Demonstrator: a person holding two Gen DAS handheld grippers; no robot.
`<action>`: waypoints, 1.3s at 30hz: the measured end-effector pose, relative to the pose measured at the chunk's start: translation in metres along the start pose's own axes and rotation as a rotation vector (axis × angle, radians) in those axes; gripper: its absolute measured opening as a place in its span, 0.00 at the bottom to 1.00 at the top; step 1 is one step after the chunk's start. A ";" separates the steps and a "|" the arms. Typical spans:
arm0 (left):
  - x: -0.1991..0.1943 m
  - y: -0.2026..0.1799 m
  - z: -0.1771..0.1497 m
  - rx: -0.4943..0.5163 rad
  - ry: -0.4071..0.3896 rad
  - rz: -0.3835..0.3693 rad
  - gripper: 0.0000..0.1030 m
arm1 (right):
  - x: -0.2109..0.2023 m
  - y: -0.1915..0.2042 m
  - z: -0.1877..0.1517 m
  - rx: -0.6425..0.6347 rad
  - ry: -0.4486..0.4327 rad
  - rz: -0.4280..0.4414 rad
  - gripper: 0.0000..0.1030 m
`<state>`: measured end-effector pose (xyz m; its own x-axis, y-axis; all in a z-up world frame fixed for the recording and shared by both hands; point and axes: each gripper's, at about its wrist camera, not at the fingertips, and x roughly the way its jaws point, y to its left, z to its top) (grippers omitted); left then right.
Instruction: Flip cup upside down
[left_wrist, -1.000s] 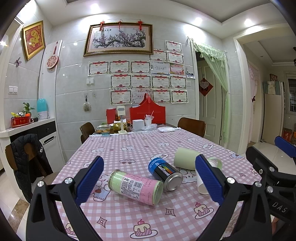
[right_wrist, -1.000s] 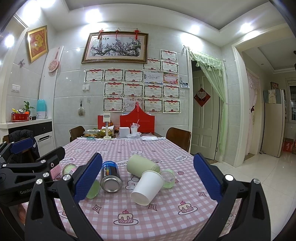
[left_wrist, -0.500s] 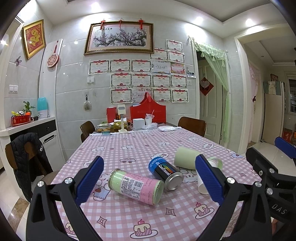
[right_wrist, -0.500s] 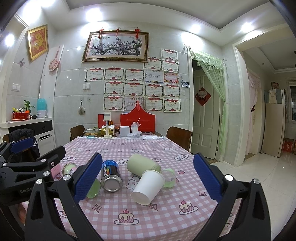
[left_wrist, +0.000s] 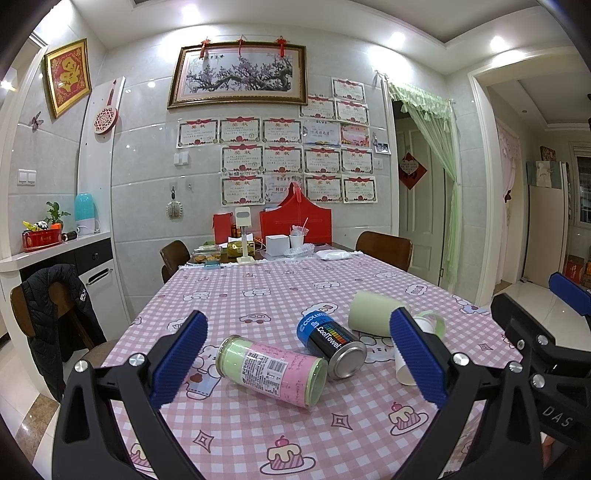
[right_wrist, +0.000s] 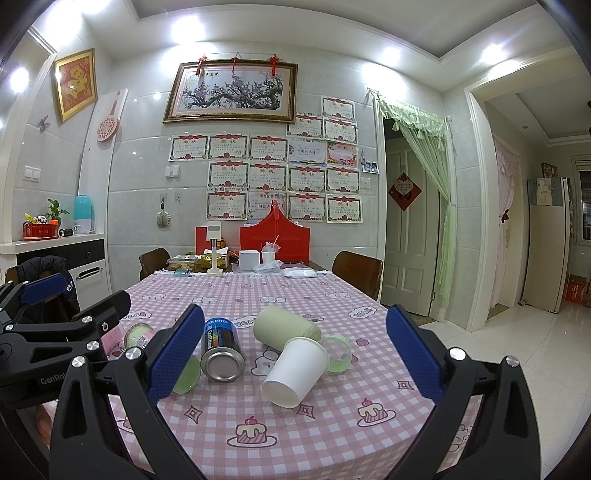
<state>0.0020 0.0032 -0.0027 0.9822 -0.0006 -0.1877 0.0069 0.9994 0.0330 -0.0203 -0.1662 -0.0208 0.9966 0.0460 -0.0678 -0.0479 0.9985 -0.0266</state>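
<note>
A white paper cup (right_wrist: 297, 371) lies on its side on the pink checked tablecloth, mouth toward me; in the left wrist view it (left_wrist: 404, 367) is mostly hidden behind a finger. A pale green cup (right_wrist: 286, 326) (left_wrist: 373, 314) lies on its side just behind it. My right gripper (right_wrist: 295, 360) is open and empty, held above the near table edge with the white cup between its fingers in view. My left gripper (left_wrist: 299, 363) is open and empty, facing a pink and green can (left_wrist: 271, 371).
A blue and black can (left_wrist: 330, 343) (right_wrist: 221, 349) lies on its side between the pink can and the cups. A clear green lid (right_wrist: 338, 352) lies by the white cup. Boxes and food stand at the table's far end (right_wrist: 255, 260). Chairs stand around the table.
</note>
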 end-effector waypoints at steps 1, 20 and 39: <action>0.000 0.000 0.000 0.001 -0.001 0.001 0.95 | 0.000 0.000 0.000 -0.001 0.001 0.000 0.92; 0.012 -0.008 -0.006 0.006 0.039 -0.005 0.95 | 0.009 -0.007 -0.009 0.009 0.028 0.000 0.92; 0.064 -0.011 -0.025 -0.055 0.242 -0.041 0.95 | 0.048 -0.022 -0.023 0.063 0.198 0.034 0.92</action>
<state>0.0597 -0.0065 -0.0398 0.9079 -0.0393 -0.4174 0.0287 0.9991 -0.0316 0.0273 -0.1865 -0.0468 0.9618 0.0793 -0.2622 -0.0711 0.9966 0.0407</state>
